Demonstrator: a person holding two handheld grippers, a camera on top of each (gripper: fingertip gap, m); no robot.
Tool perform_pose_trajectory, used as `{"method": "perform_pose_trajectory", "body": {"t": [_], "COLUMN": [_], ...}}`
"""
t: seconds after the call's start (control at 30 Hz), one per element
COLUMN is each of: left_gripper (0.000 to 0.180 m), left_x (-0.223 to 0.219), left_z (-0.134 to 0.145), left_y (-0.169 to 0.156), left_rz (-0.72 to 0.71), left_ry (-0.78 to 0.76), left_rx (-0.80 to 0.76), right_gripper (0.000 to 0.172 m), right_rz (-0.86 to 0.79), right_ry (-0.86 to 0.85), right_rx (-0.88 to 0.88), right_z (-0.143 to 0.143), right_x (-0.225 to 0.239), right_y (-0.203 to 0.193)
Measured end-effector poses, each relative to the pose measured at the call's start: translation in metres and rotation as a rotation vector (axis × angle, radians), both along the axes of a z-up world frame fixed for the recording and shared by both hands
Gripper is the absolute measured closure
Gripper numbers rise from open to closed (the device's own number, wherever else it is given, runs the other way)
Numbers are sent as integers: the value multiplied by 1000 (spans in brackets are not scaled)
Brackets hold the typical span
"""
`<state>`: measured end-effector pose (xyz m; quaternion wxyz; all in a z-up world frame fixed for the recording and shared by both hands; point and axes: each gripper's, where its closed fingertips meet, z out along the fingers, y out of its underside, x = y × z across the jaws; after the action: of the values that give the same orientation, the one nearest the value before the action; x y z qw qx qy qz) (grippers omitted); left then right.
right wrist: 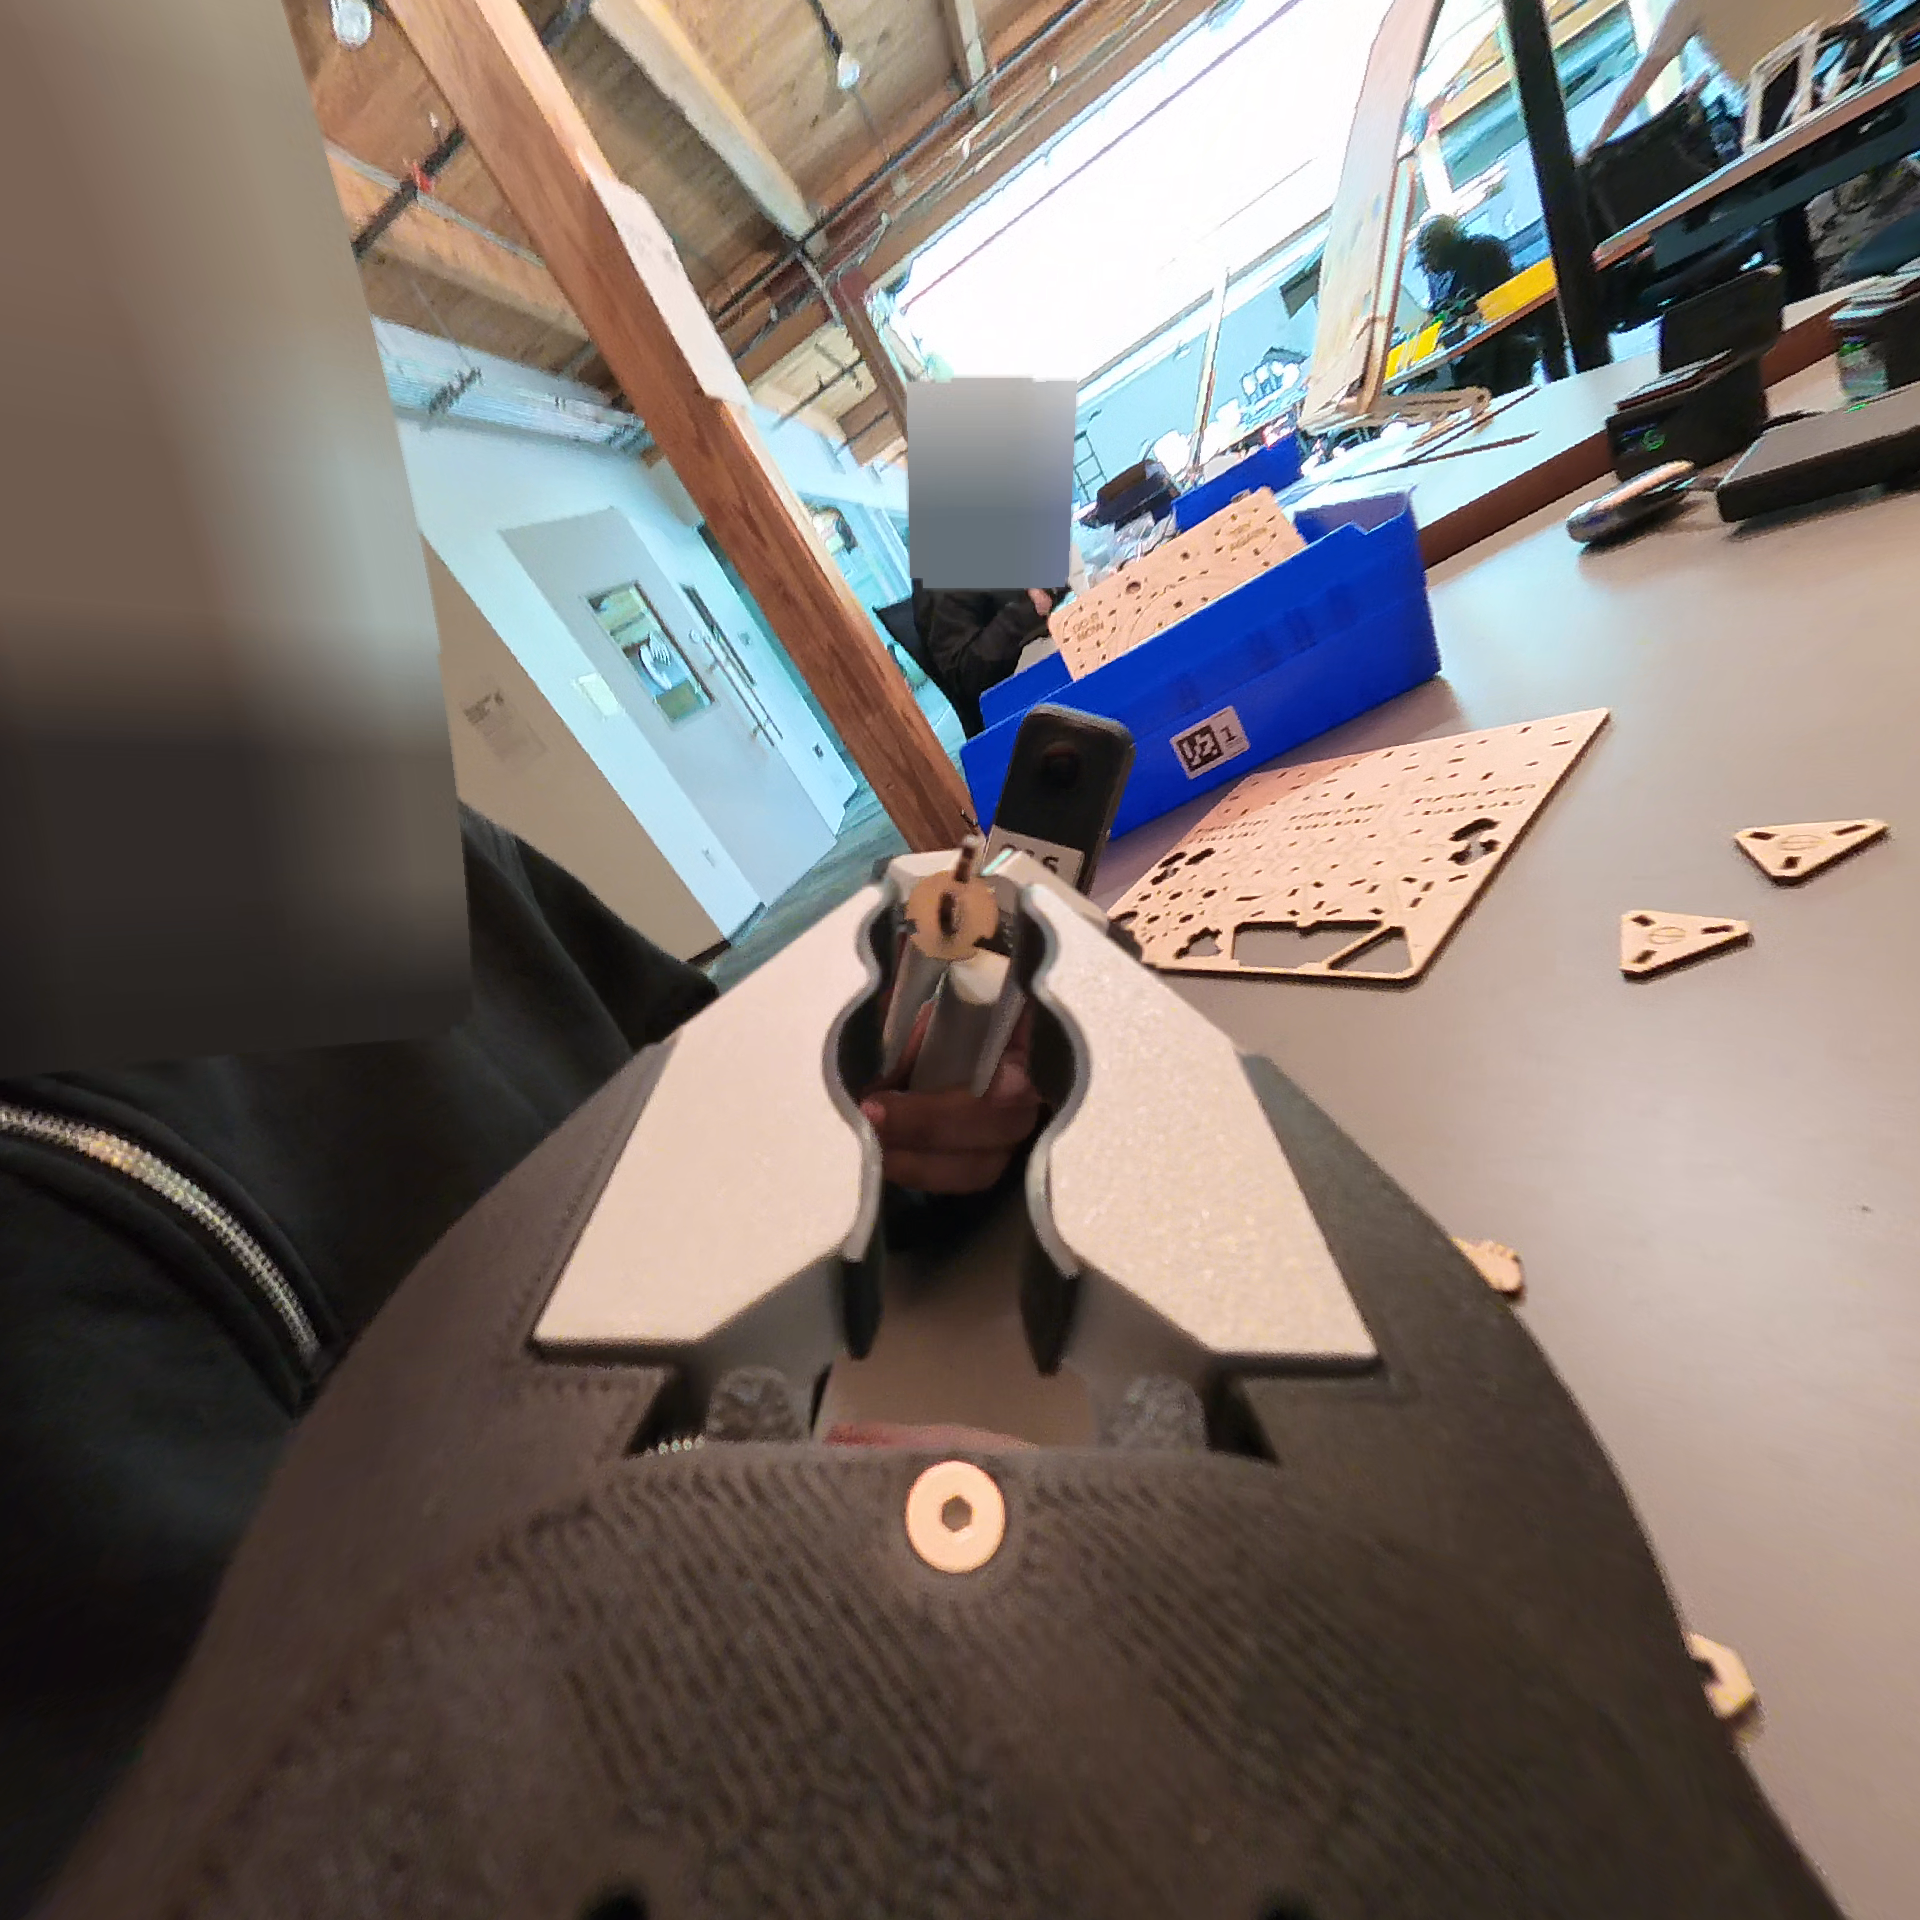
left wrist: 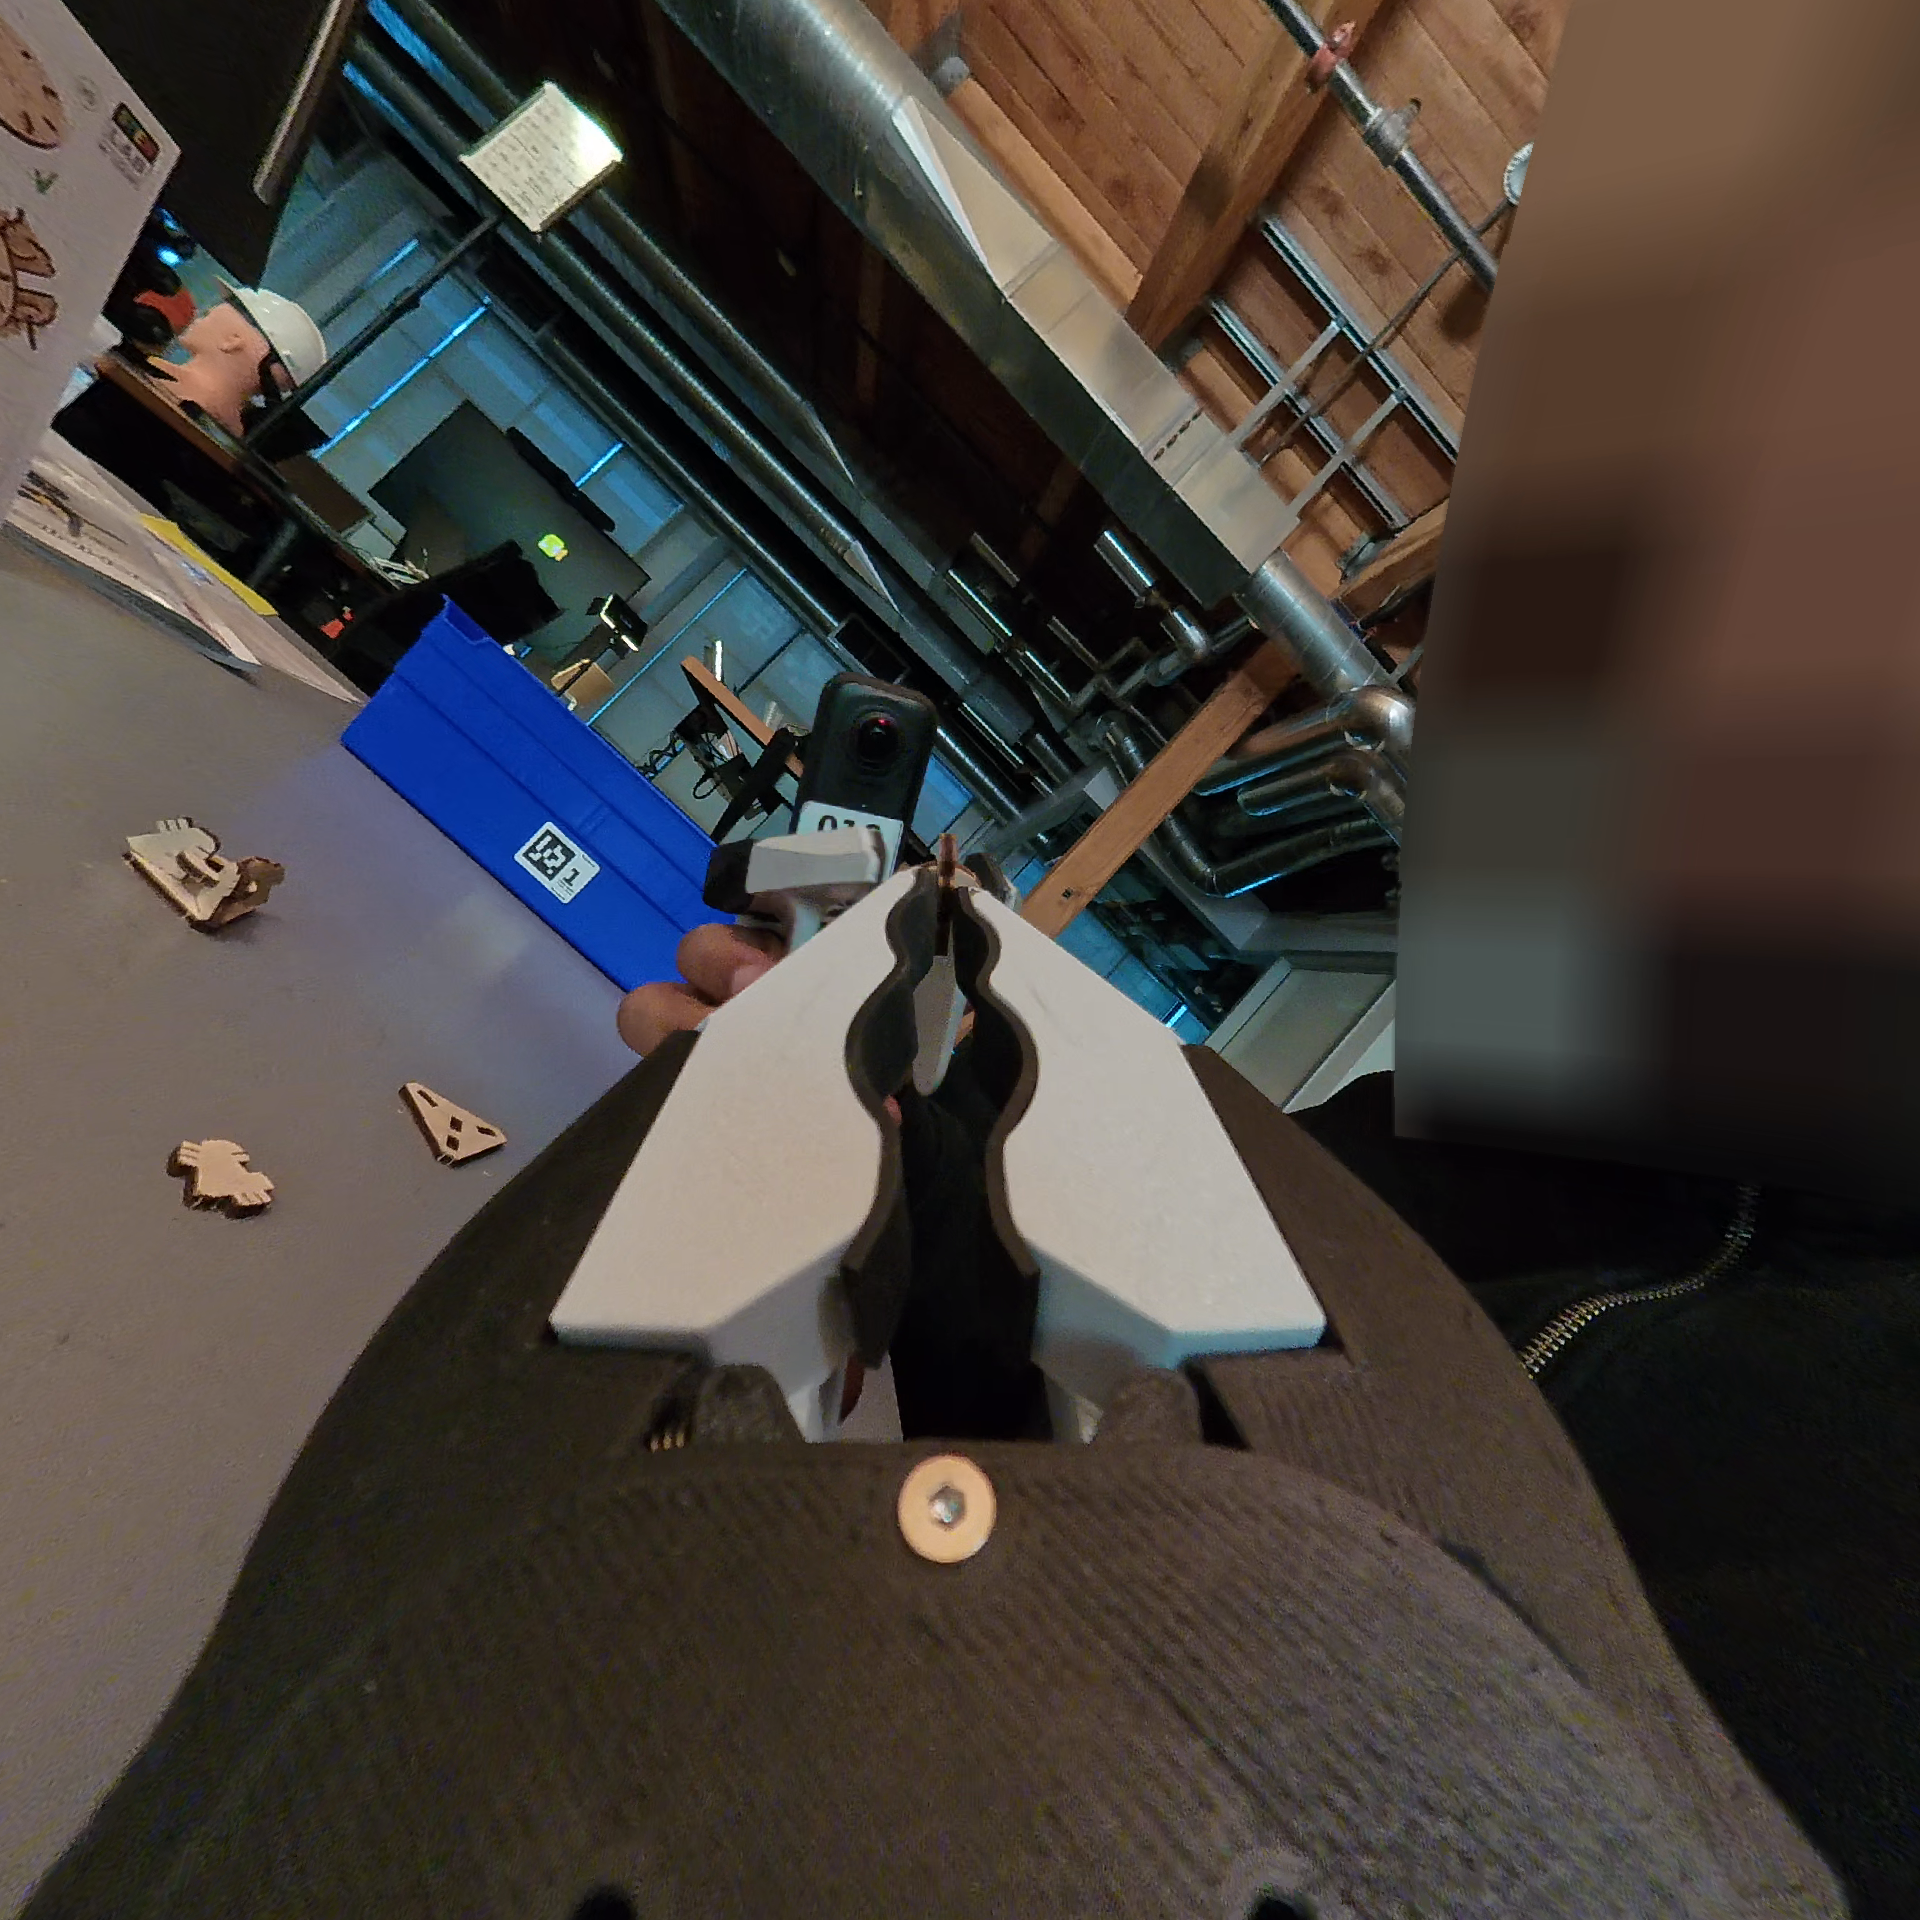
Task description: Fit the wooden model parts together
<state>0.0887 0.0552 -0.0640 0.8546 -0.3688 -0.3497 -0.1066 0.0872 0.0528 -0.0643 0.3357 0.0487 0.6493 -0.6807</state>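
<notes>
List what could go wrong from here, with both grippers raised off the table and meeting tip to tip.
1. The left gripper pinches a thin wooden piece only at its very tips; a sideways nudge might twist it loose.
2. The small round notched wooden disc sits at the tips of the right gripper; if it slips, it may fall onto the grey table.
3. Loose triangular pieces lie below, so a fallen part could get mixed up.

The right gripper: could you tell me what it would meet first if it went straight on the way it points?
Probably the left gripper: its pale fingers sit right beyond the right gripper, which is closed on a small round wooden disc. Depth is unclear, so they may already be nearly touching.
</notes>
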Motion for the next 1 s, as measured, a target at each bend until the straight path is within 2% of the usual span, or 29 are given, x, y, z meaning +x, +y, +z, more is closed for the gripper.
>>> {"method": "perform_pose_trajectory", "body": {"t": [0.2, 0.37, 0.5, 0.6, 0.67, 1.0], "left_gripper": [177, 145, 144, 153, 163, 165], "left_x": [-5, -11, -8, -7, -8, -8], "left_z": [-4, -5, -7, -7, -9, -8], "left_y": [-3, -10, 1, 1, 1, -2], "left_rz": [34, 104, 65, 64, 68, 80], "left_ry": [-34, -50, -48, -47, -59, -49], "left_rx": [3, -2, -53, -58, -67, -65], "right_gripper": [156, 156, 156, 156, 156, 156], "right_rz": [-78, -295, -410, -435, -450, -489], "right_ry": [160, 465, 761, 911, 962, 1003], "right_rx": [-8, -60, -70, -61, -61, -71], "right_z": [-3, 3, -2, -9, -11, -7], "right_x": [-1, -12, -8, -2, 0, -3], "right_y": [-3, -4, -7, -11, -12, -10]}}
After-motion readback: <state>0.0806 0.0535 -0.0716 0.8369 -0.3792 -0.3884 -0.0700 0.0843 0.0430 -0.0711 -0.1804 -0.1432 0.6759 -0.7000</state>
